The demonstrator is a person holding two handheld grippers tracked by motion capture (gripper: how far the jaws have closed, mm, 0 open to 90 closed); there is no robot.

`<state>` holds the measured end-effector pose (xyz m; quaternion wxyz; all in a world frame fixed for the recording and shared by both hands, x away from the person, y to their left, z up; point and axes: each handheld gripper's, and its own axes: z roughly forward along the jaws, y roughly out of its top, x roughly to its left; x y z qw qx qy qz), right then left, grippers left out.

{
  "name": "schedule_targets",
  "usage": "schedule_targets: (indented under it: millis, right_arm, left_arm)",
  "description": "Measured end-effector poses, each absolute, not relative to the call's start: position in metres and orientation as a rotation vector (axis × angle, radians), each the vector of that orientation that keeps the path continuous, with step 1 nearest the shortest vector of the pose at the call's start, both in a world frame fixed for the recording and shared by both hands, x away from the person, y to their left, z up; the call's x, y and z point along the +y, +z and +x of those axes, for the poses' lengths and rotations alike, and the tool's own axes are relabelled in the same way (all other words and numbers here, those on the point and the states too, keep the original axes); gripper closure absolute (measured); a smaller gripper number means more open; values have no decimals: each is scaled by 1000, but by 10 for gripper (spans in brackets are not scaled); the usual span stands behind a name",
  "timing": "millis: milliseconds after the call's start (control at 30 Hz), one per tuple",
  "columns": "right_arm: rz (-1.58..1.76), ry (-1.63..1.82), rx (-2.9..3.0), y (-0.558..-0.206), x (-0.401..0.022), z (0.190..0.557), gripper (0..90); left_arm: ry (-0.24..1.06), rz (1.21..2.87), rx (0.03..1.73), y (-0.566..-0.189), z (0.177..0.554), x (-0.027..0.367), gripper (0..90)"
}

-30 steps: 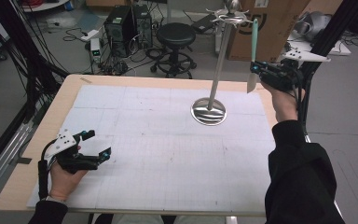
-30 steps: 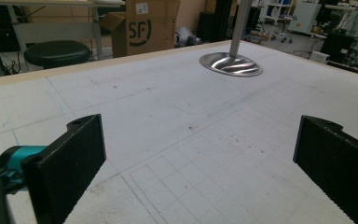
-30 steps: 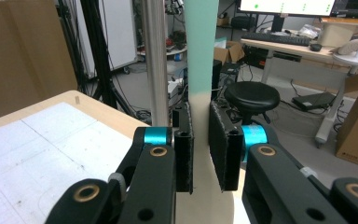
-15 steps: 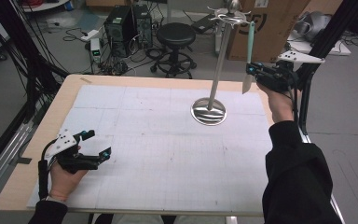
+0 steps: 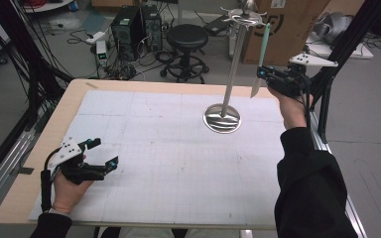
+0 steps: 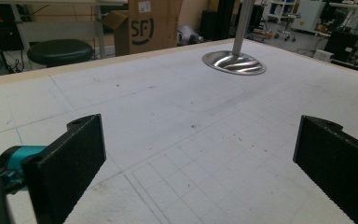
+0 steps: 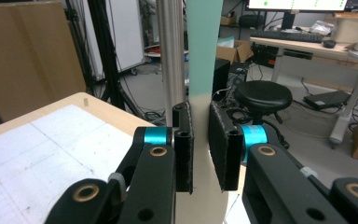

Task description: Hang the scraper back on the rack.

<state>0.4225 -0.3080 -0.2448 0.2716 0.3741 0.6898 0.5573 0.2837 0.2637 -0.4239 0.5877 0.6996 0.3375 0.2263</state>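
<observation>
High: R gripper pinches mint-and-cream spatula upright beside stand, off table's far right | L view: L gripper jaws wide apart, low over mat, stand base ahead | R view: spatula clamped, pole just behind.

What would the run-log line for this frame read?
left gripper: open, low over table, idle | right gripper: shut on spatula, raised beside metal stand | spatula: upright, teal handle up
</observation>
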Motion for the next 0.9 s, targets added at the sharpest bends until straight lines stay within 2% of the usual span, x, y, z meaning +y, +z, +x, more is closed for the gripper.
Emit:
schedule_targets:
  millis: [200,333,500,733,900]
  right_arm:
    - [994,1469,1841,-245,-307,422,785]
    - [980,1490,1815,-245,-307,418,708]
    - [976,1495,1812,-249,-305,411,527]
    - [979,1534,1827,-267,-307,402,354]
    - [988,1565,1858,-286,-301,392,122]
  left_arm:
    - [528,1632,786,-424,284,264,28]
    - [529,1631,784,-424,284,263,28]
    - [527,1632,784,-424,283,263,28]
    - [528,1628,787,-424,284,263,28]
    - [528,1628,787,-424,285,263,28]
